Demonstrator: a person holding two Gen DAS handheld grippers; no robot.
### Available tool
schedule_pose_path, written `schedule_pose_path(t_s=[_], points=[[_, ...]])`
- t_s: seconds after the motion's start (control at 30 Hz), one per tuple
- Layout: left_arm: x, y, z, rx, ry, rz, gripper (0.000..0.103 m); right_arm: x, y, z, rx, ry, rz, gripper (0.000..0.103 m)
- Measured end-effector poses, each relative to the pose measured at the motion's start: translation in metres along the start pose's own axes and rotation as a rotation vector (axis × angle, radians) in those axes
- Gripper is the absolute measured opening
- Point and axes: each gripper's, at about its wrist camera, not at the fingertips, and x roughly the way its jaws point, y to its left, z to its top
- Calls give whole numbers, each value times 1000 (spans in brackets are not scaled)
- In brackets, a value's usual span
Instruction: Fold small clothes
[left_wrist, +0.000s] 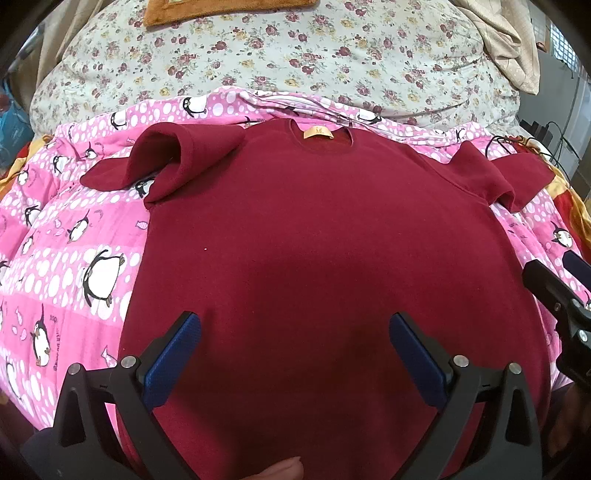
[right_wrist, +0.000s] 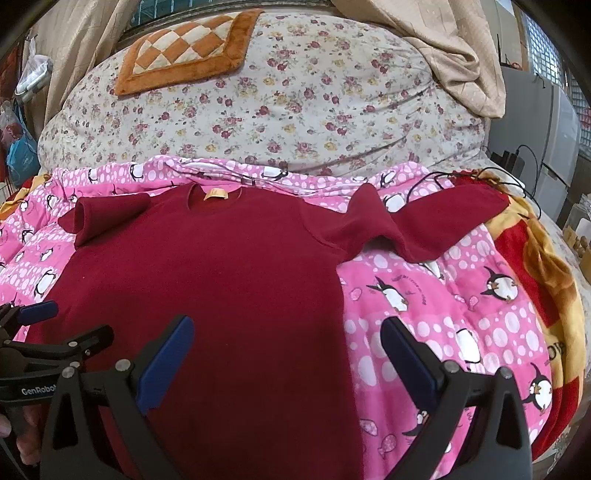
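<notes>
Left wrist: sweater (left_wrist: 314, 229) flat, both grippers (left_wrist: 295, 354) (right_wrist: 286, 354) wide apart.

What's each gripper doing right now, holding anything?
Left gripper: open, empty, above the maroon sweater.
Right gripper: open, empty, above the sweater's edge.

Left gripper (left_wrist: 295, 354) and right gripper (right_wrist: 286, 354) hover side by side, fingers spread wide, gripping nothing.

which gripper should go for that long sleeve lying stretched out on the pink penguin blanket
Right, probably. The right gripper hangs open over the sweater's right edge, with the stretched sleeve ahead on its side. The left gripper sits over the sweater's middle, farther from it.
</notes>
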Motion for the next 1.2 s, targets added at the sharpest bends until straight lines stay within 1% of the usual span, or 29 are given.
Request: schedule_pose_path(t_s=[0.9,1.2], points=[[0,-3,-1,-2,1,-2,84,5,3,-5,-18,22,-3,102],[0,-5,-1,4,-3,-3,84,9,2,-7,-24,39,-20,102]])
